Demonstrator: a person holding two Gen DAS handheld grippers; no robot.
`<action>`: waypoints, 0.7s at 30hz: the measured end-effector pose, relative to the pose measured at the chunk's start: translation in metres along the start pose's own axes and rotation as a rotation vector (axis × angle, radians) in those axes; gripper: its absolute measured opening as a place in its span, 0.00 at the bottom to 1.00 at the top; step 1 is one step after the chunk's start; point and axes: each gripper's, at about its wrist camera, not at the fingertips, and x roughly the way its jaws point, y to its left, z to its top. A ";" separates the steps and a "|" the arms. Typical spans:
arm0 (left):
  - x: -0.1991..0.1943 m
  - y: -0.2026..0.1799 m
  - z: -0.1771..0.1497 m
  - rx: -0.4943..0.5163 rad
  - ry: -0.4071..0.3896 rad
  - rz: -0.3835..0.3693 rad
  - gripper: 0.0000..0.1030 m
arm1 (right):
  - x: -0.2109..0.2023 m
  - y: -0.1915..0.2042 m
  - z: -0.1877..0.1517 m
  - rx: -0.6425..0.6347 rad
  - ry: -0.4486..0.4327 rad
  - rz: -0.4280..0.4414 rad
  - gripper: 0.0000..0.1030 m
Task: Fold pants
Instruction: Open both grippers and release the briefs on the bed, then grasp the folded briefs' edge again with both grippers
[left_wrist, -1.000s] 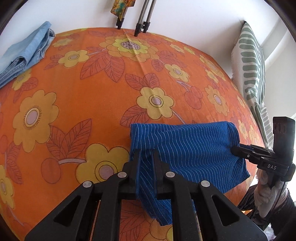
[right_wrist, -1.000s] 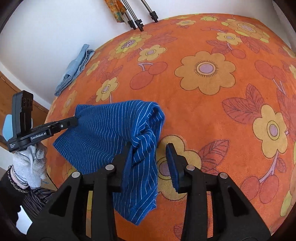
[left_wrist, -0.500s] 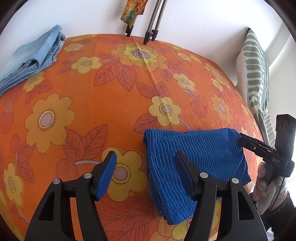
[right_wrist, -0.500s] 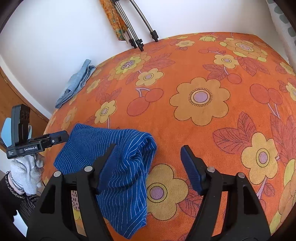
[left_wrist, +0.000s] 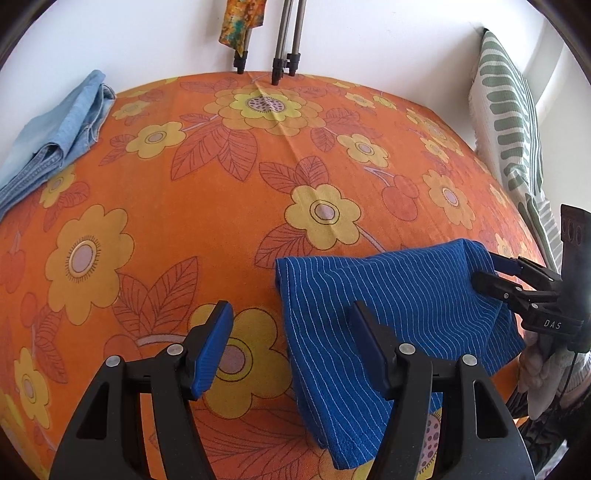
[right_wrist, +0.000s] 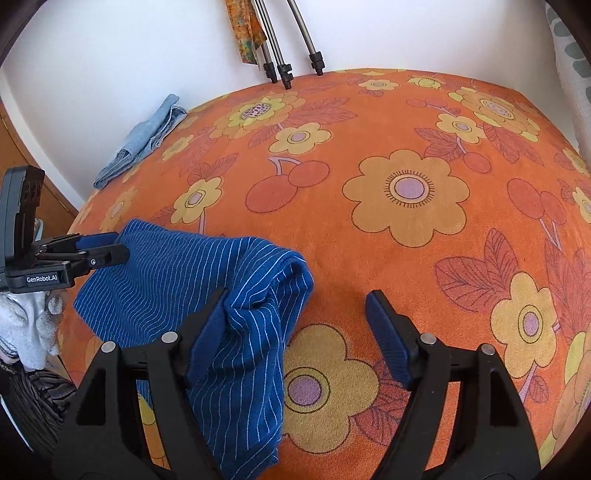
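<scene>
The blue pinstriped pants (left_wrist: 388, 306) lie folded in a small bundle at the near edge of the orange flowered bed (left_wrist: 229, 192), one end hanging over the edge. My left gripper (left_wrist: 291, 343) is open and empty, its right finger over the bundle's left end. My right gripper (right_wrist: 295, 325) is open and empty, its left finger against the bundle's right end (right_wrist: 258, 295). In the left wrist view the right gripper (left_wrist: 495, 273) shows at the bundle's far side. In the right wrist view the left gripper (right_wrist: 110, 247) shows at the other end.
Folded light blue jeans (left_wrist: 55, 136) lie at the bed's far left corner, also in the right wrist view (right_wrist: 144, 140). Tripod legs (left_wrist: 284, 40) stand against the white wall behind the bed. A green striped pillow (left_wrist: 513, 122) leans at the right.
One second ago both grippers were shut on the pants. Both have opened, let go of the cloth and drawn back a little. The bundle now rests on the bed.
</scene>
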 end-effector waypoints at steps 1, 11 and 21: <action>0.002 0.001 0.000 -0.008 0.005 -0.005 0.63 | 0.001 0.000 0.000 -0.001 0.000 0.004 0.76; 0.007 -0.007 -0.002 0.011 -0.004 -0.020 0.47 | 0.002 0.010 -0.002 -0.053 0.007 0.026 0.53; 0.010 -0.012 -0.001 -0.014 0.015 -0.077 0.19 | 0.006 0.012 -0.003 -0.011 0.028 0.113 0.27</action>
